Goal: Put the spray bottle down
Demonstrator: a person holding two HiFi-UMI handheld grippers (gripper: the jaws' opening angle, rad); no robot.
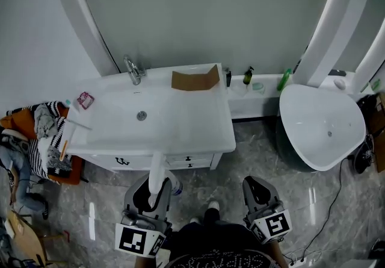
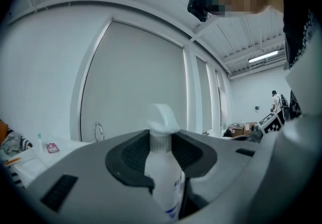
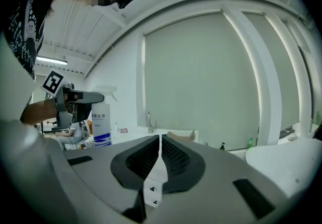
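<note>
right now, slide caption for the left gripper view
Left gripper holding an upright white spray bottle, faucet beyond.

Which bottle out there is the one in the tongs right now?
The white spray bottle, clamped in the left tongs. The small dark bottle and the green bottle stand on the ledge right of the sink.

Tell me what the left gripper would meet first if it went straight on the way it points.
Likely the white sink cabinet at its front edge, with the held spray bottle touching first; its height against the countertop is unclear.
</note>
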